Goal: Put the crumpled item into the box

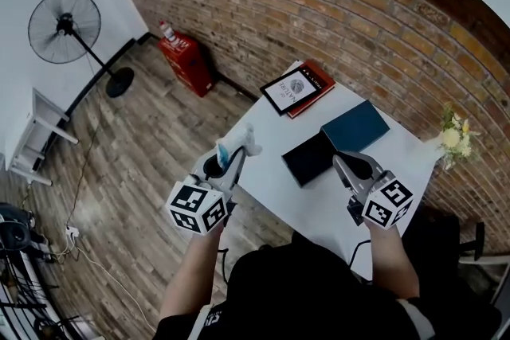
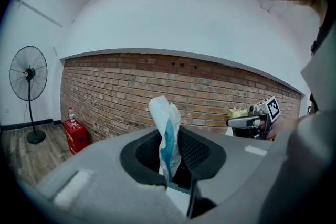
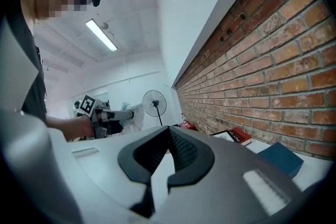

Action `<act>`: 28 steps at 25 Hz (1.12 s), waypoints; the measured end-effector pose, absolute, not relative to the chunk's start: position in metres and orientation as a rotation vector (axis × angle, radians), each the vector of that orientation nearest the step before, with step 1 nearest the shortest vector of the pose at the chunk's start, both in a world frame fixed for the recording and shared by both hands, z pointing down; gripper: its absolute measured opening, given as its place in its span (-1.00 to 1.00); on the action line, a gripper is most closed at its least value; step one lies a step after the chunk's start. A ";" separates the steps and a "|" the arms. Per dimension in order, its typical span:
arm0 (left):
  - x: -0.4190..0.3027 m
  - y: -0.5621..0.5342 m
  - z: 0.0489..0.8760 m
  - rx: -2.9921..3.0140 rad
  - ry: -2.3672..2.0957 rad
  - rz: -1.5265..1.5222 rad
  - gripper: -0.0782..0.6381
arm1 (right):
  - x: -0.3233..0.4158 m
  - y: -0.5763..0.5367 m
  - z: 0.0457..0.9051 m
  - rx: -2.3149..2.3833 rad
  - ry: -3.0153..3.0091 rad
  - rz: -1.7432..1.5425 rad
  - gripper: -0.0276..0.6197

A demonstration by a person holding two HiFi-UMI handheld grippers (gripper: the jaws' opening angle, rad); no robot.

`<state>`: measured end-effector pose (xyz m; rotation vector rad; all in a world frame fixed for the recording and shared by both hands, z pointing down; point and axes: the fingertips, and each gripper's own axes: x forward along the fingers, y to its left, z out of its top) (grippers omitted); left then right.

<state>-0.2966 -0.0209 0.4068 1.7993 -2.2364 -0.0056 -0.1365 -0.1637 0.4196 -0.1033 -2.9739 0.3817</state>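
Observation:
The crumpled item (image 1: 239, 142) is a white and blue wad of paper or plastic. My left gripper (image 1: 232, 155) is shut on it and holds it in the air over the left edge of the white table (image 1: 275, 195). In the left gripper view the wad (image 2: 167, 131) sticks up from between the jaws. A flat black box (image 1: 311, 158) and a dark teal one (image 1: 356, 126) lie side by side in the table's middle. My right gripper (image 1: 341, 161) hovers just right of the black box, its jaws together and holding nothing (image 3: 169, 129).
A red book (image 1: 317, 82) with a framed picture (image 1: 288, 90) on it lies at the table's far end. Flowers (image 1: 454, 138) stand at the right edge by the brick wall. On the wooden floor are a fan (image 1: 65, 28) and a red case (image 1: 185, 60).

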 end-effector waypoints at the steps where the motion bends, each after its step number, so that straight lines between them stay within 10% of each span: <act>1: -0.294 -0.029 0.409 1.805 -2.225 0.001 -0.59 | -0.135 -0.170 0.422 -0.096 -2.973 0.392 -0.91; 28: -0.348 -0.091 0.448 2.106 -1.876 -0.020 -0.59 | -0.159 -0.178 0.433 0.368 -2.973 0.362 -0.92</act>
